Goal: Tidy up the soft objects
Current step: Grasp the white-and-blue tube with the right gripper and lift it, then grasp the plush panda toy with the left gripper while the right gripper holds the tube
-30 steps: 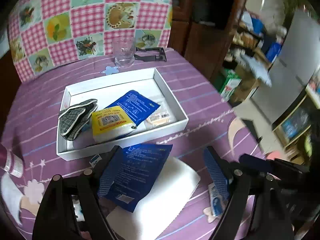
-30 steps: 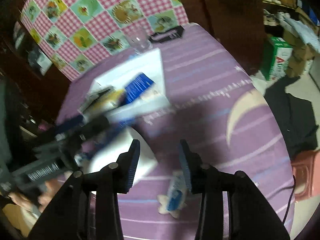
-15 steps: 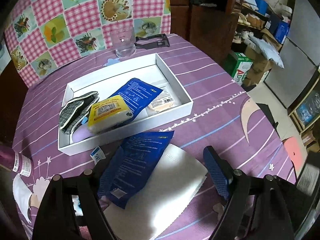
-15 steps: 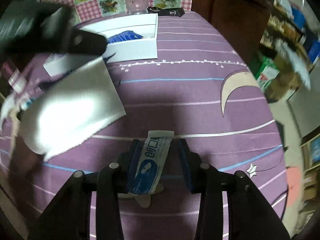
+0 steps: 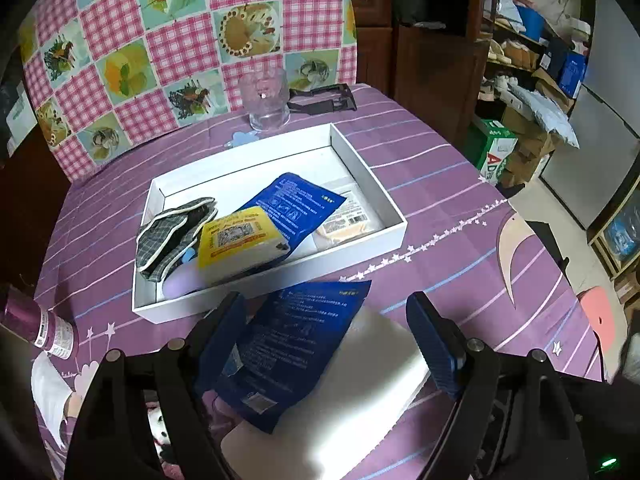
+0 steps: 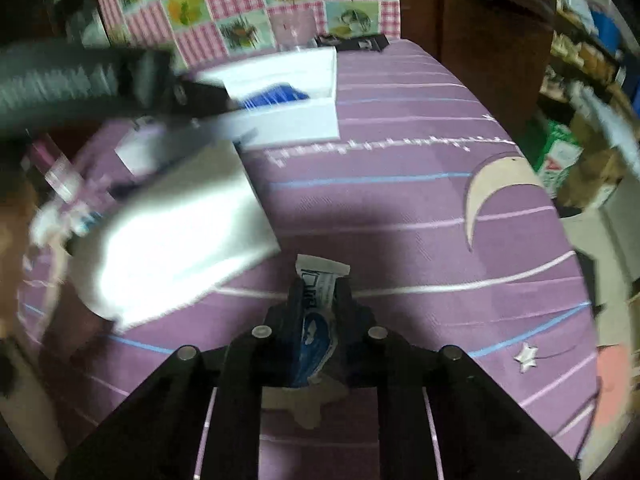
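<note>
A white box on the purple table holds a plaid cloth, a yellow packet, a blue pouch and a beige packet. My left gripper is open above a second blue pouch that lies on a white pad. My right gripper is shut on a small white and blue packet just above the tablecloth. The white pad and the box also show in the right wrist view.
A clear glass and a black clip stand behind the box. A purple bottle lies at the left edge. Checked cloth covers a chair back. Boxes and shelves stand beyond the table on the right.
My right gripper has closed on the small packet. My left gripper has stayed open and drawn back slightly over the blue pouch.
</note>
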`<state>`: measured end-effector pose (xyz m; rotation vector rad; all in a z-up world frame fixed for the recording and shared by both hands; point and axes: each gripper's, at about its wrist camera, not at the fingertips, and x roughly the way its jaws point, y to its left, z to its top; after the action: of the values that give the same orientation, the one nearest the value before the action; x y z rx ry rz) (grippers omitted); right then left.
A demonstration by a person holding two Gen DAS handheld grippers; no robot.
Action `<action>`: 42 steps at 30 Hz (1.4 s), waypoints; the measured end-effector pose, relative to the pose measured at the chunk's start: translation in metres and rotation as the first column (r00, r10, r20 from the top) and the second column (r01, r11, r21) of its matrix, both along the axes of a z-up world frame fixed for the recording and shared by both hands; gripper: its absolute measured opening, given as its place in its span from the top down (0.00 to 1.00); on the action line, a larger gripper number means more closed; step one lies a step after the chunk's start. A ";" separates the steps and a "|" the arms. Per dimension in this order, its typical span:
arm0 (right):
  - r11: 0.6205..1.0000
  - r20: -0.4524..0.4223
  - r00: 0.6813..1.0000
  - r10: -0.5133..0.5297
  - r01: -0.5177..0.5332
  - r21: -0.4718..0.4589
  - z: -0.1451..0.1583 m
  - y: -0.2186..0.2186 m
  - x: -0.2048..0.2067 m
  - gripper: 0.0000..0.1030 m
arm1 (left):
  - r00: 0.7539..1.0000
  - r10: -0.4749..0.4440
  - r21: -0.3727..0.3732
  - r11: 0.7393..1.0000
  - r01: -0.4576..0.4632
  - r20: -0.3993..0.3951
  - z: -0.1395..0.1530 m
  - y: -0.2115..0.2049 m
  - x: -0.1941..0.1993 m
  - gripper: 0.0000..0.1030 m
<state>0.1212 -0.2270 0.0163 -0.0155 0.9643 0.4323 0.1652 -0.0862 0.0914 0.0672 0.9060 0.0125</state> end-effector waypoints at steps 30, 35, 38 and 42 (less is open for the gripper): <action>0.883 0.048 0.988 0.148 -0.154 0.444 0.049 0.006 -0.026 0.84 | 0.949 0.160 0.088 0.978 -0.190 0.274 0.040 0.055 -0.141 0.20; 0.888 0.053 0.980 0.194 -0.198 0.416 0.069 0.024 -0.031 0.84 | 0.941 0.202 -0.045 0.979 -0.197 0.271 0.032 0.113 -0.164 0.20; 0.893 0.067 0.972 0.225 -0.233 0.386 0.081 0.040 -0.036 0.84 | 0.941 0.197 -0.083 0.980 -0.181 0.277 0.025 0.132 -0.174 0.20; 0.899 0.062 0.963 0.261 -0.266 0.347 0.093 0.064 -0.037 0.84 | 0.935 0.231 -0.180 0.966 -0.186 0.270 0.014 0.155 -0.178 0.20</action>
<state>0.0840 -0.1630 0.1096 0.1785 0.8615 0.8523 -0.0124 0.0687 0.1049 -0.1703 0.6146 0.1488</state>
